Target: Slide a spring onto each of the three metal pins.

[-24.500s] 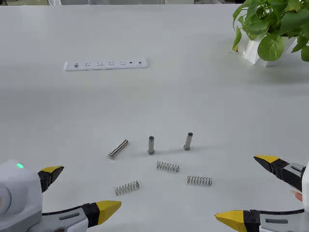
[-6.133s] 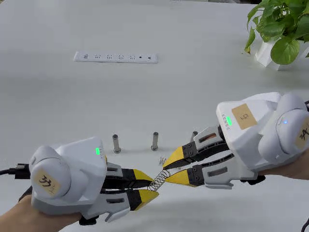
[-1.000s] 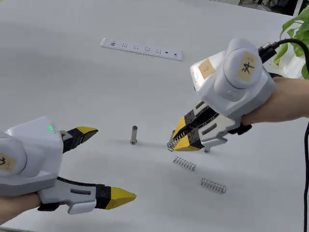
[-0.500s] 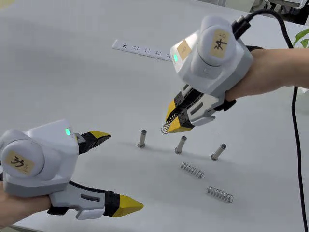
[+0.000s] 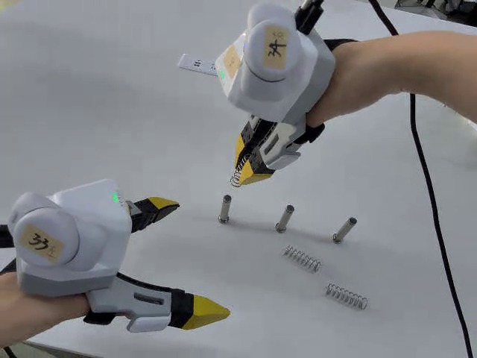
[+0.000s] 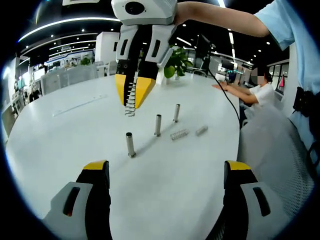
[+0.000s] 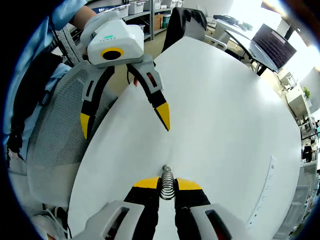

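Head view, starting on the left: the left gripper [image 5: 182, 259] hangs low over the near edge of the white table [image 5: 89, 112], jaws spread wide and nothing between them. It's well off the work.

Sliding right, here's the action. The right gripper [image 5: 246, 173] points steeply down, jaws pinched tight on a spring [image 5: 236, 178] whose free end dangles below the yellow tips. Just beneath, with clear air between them, stands the leftmost pin [image 5: 225, 209]. The pin is upright and the spring's long axis runs close to vertical, so the move looks like a straight drop. From the left gripper view, the coil sits almost over the pin head. I can't tell whether it's truly centred.

Further right stand the middle pin [image 5: 284, 218] and the right pin [image 5: 344, 230], both bare. Nearer, a second spring [image 5: 302, 259] and a third spring [image 5: 346, 296] lie flat on the smooth tabletop.

A power strip [image 5: 195, 64] lies far back, and a black cable [image 5: 426, 194] trails along the right. Beyond the table is an open office with a potted plant [image 6: 175, 60].
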`<state>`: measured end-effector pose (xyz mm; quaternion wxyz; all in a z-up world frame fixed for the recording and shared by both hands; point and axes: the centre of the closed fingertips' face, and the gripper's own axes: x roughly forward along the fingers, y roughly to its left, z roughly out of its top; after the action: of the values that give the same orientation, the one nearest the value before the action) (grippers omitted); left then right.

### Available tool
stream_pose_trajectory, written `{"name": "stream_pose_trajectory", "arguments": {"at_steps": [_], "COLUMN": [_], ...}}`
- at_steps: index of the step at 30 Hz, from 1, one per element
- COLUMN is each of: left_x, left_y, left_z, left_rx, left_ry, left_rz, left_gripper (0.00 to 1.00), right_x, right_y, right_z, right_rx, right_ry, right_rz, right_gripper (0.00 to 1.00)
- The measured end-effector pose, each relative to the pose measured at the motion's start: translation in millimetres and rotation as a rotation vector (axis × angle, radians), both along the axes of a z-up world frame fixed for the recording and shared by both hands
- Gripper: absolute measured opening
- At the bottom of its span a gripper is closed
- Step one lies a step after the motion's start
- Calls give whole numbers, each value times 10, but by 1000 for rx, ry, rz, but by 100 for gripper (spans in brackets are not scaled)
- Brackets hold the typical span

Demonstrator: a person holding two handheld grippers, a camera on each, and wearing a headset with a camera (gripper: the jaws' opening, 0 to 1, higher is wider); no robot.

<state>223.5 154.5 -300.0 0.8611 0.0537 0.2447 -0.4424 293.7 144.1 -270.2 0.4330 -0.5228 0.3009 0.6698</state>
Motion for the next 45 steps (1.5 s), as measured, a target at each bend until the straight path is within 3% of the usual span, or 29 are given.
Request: {"name": "stream_pose_trajectory", "arguments": {"at_steps": [17,45], "left_x": [6,-1], "left_y": [-51,-86], "left_z": [-26,-81], "left_rx": [-21,-44], "left_ry": [5,22], "left_rz": [16,28], "left_gripper": [93,91], "right_x": [41,72], "right_y": [10,42], "right_z": [-348,-360], "right_rx": [-88,-94], "right_ry": [-24,-20], "right_rz": [39,59], "right_gripper": [7,8]}}
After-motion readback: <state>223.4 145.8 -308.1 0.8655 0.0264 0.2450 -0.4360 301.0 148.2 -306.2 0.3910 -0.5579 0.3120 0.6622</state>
